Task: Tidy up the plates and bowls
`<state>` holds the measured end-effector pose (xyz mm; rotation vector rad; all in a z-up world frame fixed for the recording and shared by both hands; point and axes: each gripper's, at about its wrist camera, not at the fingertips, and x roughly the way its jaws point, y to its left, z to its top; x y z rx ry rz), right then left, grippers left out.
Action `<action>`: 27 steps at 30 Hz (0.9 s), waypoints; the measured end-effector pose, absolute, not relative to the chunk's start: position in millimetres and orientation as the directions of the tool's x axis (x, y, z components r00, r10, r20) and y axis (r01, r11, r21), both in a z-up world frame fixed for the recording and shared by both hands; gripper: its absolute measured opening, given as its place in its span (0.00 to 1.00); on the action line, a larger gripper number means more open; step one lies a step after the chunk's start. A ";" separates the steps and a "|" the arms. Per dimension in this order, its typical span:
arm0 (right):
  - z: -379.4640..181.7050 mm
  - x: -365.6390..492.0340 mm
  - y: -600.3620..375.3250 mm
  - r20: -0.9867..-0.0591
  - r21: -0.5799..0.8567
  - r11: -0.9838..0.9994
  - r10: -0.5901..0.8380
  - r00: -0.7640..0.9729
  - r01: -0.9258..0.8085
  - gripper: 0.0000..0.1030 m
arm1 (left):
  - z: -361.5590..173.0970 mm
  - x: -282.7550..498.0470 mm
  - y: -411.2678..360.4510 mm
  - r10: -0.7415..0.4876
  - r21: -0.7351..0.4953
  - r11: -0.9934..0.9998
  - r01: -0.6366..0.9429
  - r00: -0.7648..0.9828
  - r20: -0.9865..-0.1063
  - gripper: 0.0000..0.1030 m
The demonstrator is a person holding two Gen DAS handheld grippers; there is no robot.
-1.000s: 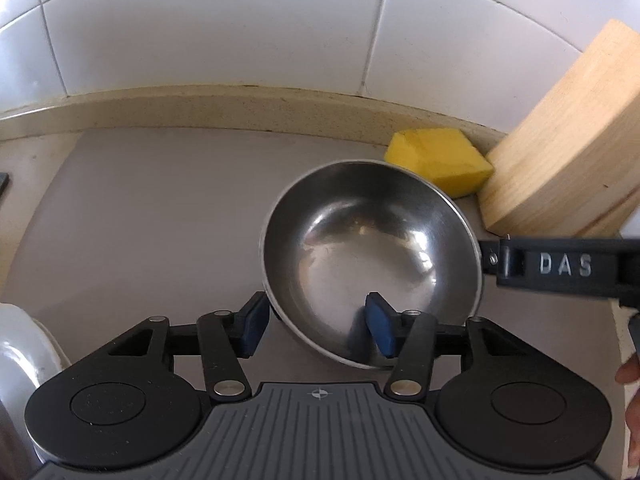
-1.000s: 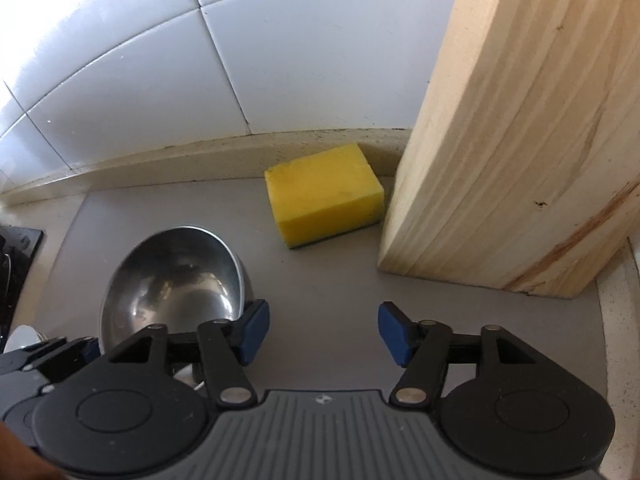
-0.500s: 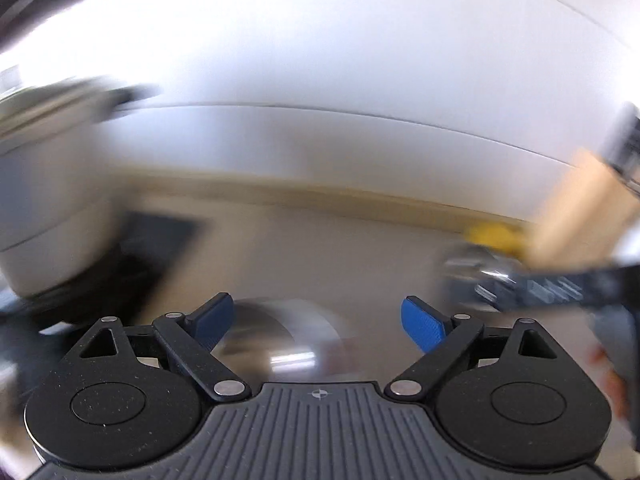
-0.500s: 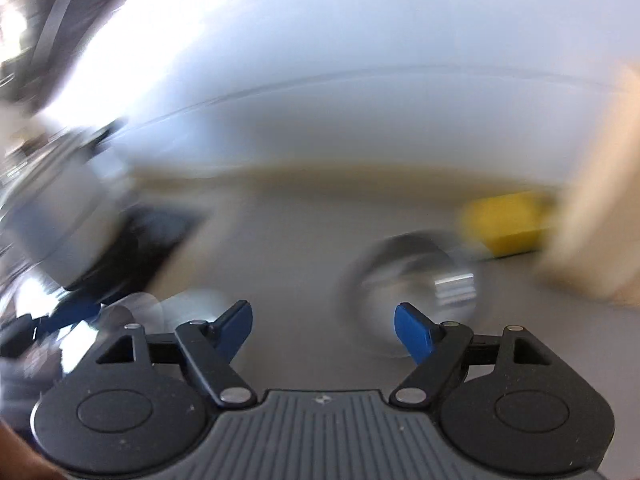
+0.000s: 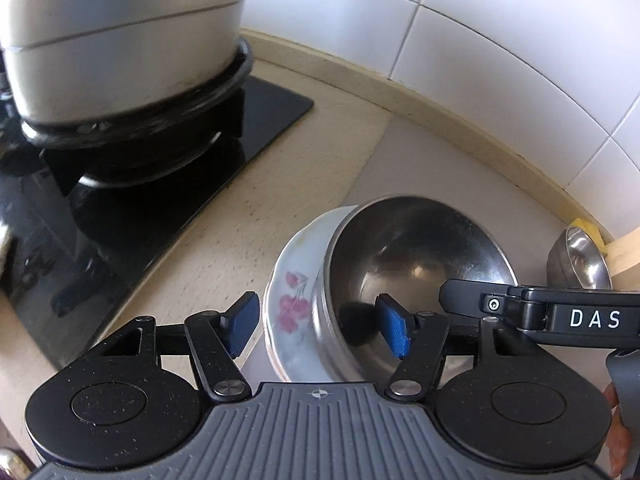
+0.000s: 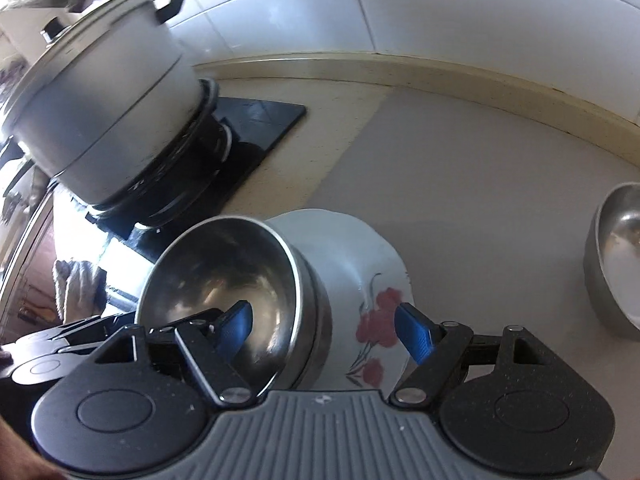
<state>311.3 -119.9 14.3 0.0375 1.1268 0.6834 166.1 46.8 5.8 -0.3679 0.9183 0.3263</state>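
I have both grippers astride the steel bowl [image 5: 412, 276] nested in the floral bowl [image 5: 292, 300] beside the stove; left gripper [image 5: 320, 328] closing, right gripper [image 6: 332, 332] apart, neither pinching; I'd seat pads squarely on both rims before squeezing.

I counted two steel bowls: one steel bowl [image 5: 416, 272] sat in the white flowered plate [image 5: 292, 300], the second steel bowl [image 5: 578, 258] lay well right of that plate. One plate only. One big pot [image 6: 100, 120] on one black hob [image 5: 256, 120], left of the plate. One yellow sponge [image 5: 590, 230] and one wooden block [image 5: 624, 252], right of the plate, past the second bowl. Two grippers.
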 end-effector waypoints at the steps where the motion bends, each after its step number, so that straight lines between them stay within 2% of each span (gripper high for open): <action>1: 13.1 308.5 -119.8 -0.818 0.351 0.803 0.514 0.261 -0.482 0.54 | 7.7 167.7 46.7 0.120 -0.154 0.899 -0.410 0.568 -0.814 0.65; 4: 16.0 310.3 -122.6 -0.824 0.339 0.824 0.493 0.280 -0.454 0.54 | 12.5 169.9 43.9 0.144 -0.122 0.914 -0.387 0.590 -0.794 0.66; 6: 21.2 310.0 -133.7 -0.800 0.365 0.823 0.517 0.306 -0.435 0.54 | 20.5 171.9 41.2 0.168 -0.070 0.935 -0.347 0.609 -0.775 0.72; 9: 24.1 307.3 -150.1 -0.805 0.343 0.844 0.491 0.334 -0.413 0.55 | 28.4 170.9 37.4 0.238 0.002 0.937 -0.349 0.635 -0.735 0.60; 11: 25.4 301.4 -156.2 -0.798 0.332 0.851 0.484 0.360 -0.406 0.55 | 38.3 169.2 29.0 0.283 0.039 0.934 -0.355 0.670 -0.687 0.58; 12: 27.3 298.0 -158.8 -0.792 0.327 0.855 0.480 0.378 -0.402 0.55 | 45.0 167.0 25.3 0.287 0.037 0.935 -0.352 0.693 -0.661 0.61; 14: 32.4 289.7 -167.2 -0.771 0.319 0.854 0.487 0.411 -0.411 0.55 | 60.3 162.3 9.0 0.269 0.069 0.955 -0.289 0.741 -0.615 0.78; 15: 35.3 284.2 -173.3 -0.761 0.310 0.857 0.483 0.433 -0.412 0.55 | 65.6 161.6 -2.4 0.256 0.095 0.964 -0.250 0.759 -0.599 0.90; 16: 38.0 278.8 -179.8 -0.751 0.289 0.866 0.469 0.465 -0.408 0.55 | 70.0 160.8 -13.1 0.231 0.106 0.972 -0.209 0.780 -0.582 0.95; 18: 41.9 264.7 -196.6 -0.706 0.254 0.885 0.445 0.550 -0.390 0.56 | 76.0 161.2 -34.6 0.131 0.073 0.991 -0.108 0.823 -0.552 0.95; 21: 42.9 242.0 -231.6 -0.660 0.237 0.905 0.417 0.625 -0.354 0.56 | 79.2 174.6 -60.0 0.005 0.004 1.000 -0.003 0.827 -0.562 0.95; 27: 16.8 216.1 -289.8 -0.689 0.235 0.950 0.311 0.655 -0.205 0.56 | 79.6 188.3 -99.8 -0.128 -0.084 0.992 0.099 0.844 -0.521 0.95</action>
